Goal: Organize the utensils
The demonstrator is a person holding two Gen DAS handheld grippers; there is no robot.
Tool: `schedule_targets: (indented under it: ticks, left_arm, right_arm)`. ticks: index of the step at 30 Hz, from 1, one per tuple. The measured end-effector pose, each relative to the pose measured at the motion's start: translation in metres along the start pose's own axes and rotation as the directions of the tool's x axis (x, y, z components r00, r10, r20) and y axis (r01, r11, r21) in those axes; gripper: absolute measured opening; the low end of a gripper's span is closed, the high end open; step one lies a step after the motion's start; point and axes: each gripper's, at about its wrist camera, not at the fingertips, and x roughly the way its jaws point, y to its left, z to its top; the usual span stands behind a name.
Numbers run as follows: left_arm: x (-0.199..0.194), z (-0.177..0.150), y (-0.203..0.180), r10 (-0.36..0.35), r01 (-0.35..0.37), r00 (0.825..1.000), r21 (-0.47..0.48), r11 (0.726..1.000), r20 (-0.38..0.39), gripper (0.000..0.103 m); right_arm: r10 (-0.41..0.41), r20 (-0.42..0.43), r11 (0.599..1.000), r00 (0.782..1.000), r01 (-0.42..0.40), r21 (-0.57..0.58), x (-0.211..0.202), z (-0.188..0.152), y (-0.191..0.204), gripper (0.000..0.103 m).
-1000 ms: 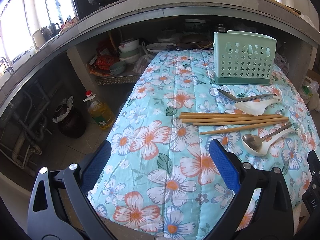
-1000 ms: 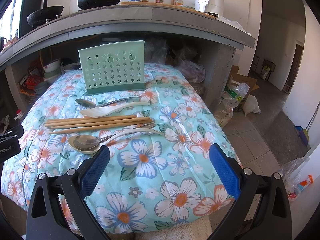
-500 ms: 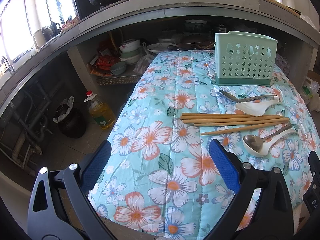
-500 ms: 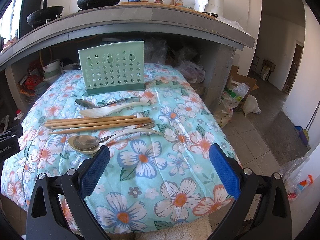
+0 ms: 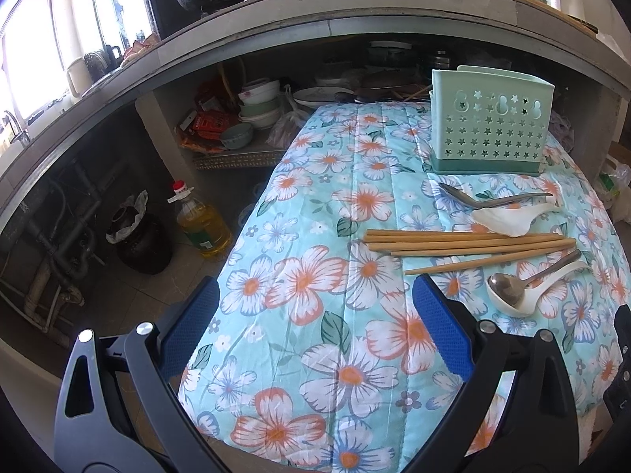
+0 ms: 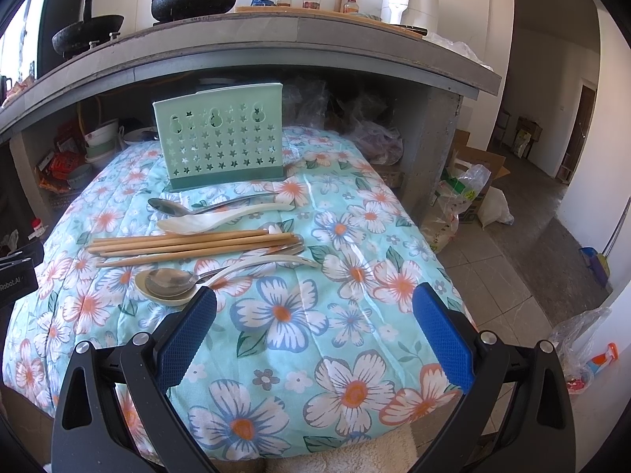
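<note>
A mint green utensil holder [image 5: 489, 122] [image 6: 221, 142] stands upright at the far end of the floral cloth [image 5: 315, 276] [image 6: 315, 307]. In front of it lie a metal spoon [image 6: 173, 205] and a white spoon [image 6: 205, 220], then several wooden chopsticks [image 5: 465, 242] [image 6: 189, 242], then a metal spoon nested in a white spoon [image 5: 512, 291] [image 6: 169, 282]. My left gripper [image 5: 315, 331] is open and empty over the cloth's near left part. My right gripper [image 6: 315, 331] is open and empty just near of the nested spoons.
A concrete counter [image 6: 276, 39] with pots overhangs the far end. Bowls and plates [image 5: 256, 106] sit on the shelf beneath. An oil bottle [image 5: 201, 224] and a dark pot [image 5: 138, 240] stand on the floor to the left. Bags [image 6: 465, 197] lie on the floor right.
Both grippers stay open and nearly still; the left wrist view has shifted very slightly. The utensils have not moved.
</note>
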Motion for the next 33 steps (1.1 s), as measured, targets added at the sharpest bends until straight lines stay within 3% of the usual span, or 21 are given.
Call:
schedule_targets:
  ticks: [11, 22, 26, 33]
  left_arm:
    - [0.007, 0.007, -0.008, -0.055, 0.055, 0.998, 0.023, 0.998, 0.000, 0.094]
    - [0.019, 0.017, -0.011, -0.199, 0.201, 0.979, -0.029, 0.979, 0.046, 0.094]
    - [0.021, 0.019, -0.013, -0.279, 0.282, 0.958, -0.039, 0.959, 0.060, 0.094]
    - [0.027, 0.020, -0.025, -0.448, 0.449, 0.894, -0.059, 0.892, 0.029, 0.094]
  right_arm:
    - [0.012, 0.005, 1.000, 1.000, -0.012, 0.024, 0.002, -0.002, -0.005, 0.097]
    - [0.017, 0.003, 0.999, 1.000, -0.017, 0.047, 0.011, -0.006, -0.014, 0.097]
    - [0.002, 0.007, 0.999, 1.000, -0.002, 0.053, 0.016, -0.008, -0.018, 0.097]
    - [0.036, 0.000, 0.999, 0.999, -0.036, 0.019, 0.025, -0.016, -0.016, 0.097]
